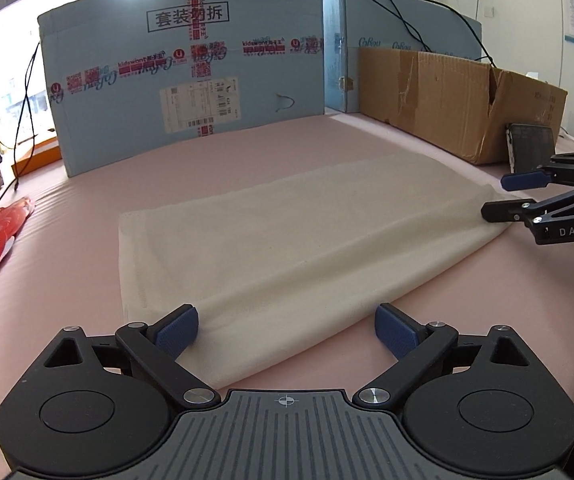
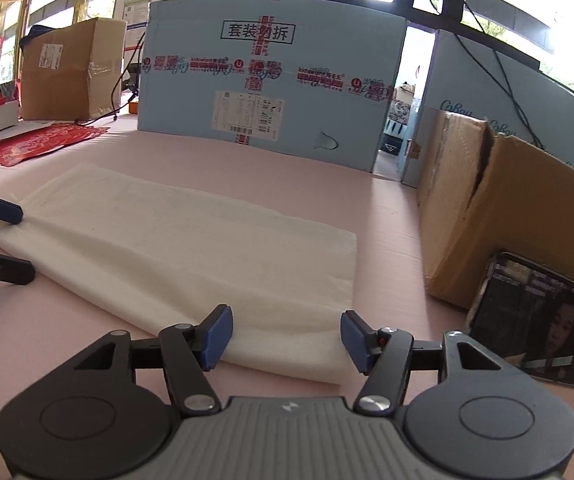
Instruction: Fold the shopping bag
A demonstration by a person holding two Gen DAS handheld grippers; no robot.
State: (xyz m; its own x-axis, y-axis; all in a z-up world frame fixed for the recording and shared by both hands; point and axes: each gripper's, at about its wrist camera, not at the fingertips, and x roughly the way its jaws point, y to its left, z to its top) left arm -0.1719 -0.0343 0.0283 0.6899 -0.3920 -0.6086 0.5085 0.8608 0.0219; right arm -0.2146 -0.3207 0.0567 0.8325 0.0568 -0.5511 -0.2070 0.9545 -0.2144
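Cream cloth, the shopping bag [image 1: 287, 236] lies folded flat on the pink table [image 1: 87, 280]. The left gripper [image 1: 286, 330] stands wide apart at one end, the right gripper [image 2: 286, 338] spread at the other, neither pinching it.

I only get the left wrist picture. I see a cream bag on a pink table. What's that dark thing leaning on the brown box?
Observer: The dark thing is a tablet with a video playing on its screen.
Child: Is the right gripper holding the bag?
Observer: No. The right gripper is open, with the near end of the bag between its fingers and no pad pressing on it.
Child: Is there another brown box anywhere?
Observer: Yes, a closed brown box stands far left, behind the red paper.
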